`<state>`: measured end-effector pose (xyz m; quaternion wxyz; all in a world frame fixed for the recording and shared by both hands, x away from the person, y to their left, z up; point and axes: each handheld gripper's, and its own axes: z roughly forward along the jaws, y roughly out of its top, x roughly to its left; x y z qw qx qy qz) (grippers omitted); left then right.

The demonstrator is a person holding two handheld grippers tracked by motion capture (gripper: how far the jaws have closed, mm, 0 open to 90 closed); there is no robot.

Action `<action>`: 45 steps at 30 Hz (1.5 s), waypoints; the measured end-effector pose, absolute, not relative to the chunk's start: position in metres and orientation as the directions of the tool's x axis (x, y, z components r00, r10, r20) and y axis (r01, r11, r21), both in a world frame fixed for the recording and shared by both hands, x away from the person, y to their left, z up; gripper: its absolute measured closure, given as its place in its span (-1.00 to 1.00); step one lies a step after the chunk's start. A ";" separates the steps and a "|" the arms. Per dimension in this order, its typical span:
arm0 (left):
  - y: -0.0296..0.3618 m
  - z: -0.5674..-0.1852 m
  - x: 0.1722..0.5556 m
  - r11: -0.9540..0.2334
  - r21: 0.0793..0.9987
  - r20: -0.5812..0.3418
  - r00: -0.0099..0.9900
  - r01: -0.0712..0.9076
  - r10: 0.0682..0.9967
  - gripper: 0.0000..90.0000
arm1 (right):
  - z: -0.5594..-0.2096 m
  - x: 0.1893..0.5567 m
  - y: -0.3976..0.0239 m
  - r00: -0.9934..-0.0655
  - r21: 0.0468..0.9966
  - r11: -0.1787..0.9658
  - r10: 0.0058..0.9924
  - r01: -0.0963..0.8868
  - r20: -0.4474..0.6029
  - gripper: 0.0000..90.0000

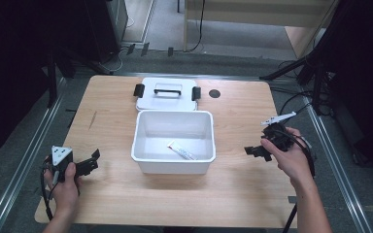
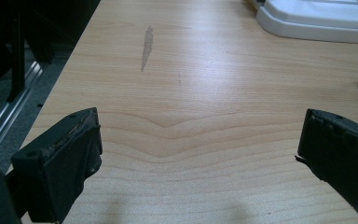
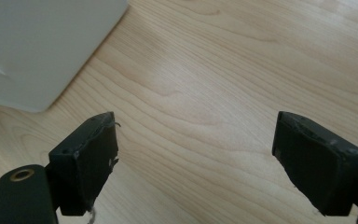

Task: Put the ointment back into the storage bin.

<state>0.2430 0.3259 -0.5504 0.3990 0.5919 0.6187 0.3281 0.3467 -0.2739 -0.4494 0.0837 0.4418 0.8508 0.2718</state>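
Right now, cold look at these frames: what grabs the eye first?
The open white box at mid-table, with a small tube lying flat on its floor. Just behind it, touching its far wall, lies the white lid with a black handle and a black latch at each end. The left gripper and right gripper flank the box, both with jaws wide open over bare wood, holding nothing.

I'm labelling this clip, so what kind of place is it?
Probably a lab or recording workspace: a bare wooden table, dark stands and cables around it, and a hand-held gripper in each hand.
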 end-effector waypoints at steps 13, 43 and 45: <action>0.326 -0.550 0.243 0.084 0.878 -0.105 0.018 0.471 0.994 -0.99 | -0.487 0.321 -0.307 -0.524 0.685 0.310 0.843 0.659 0.122 -0.69; 0.326 -0.551 0.243 0.086 0.876 -0.107 0.018 0.474 0.994 -0.99 | -0.542 0.250 -0.364 -0.339 0.872 -0.015 0.918 0.490 0.206 -0.71; 0.326 -0.550 0.243 0.087 0.877 -0.109 0.021 0.474 0.994 -0.99 | -0.540 0.248 -0.364 -0.333 0.874 -0.021 0.920 0.485 0.207 -0.71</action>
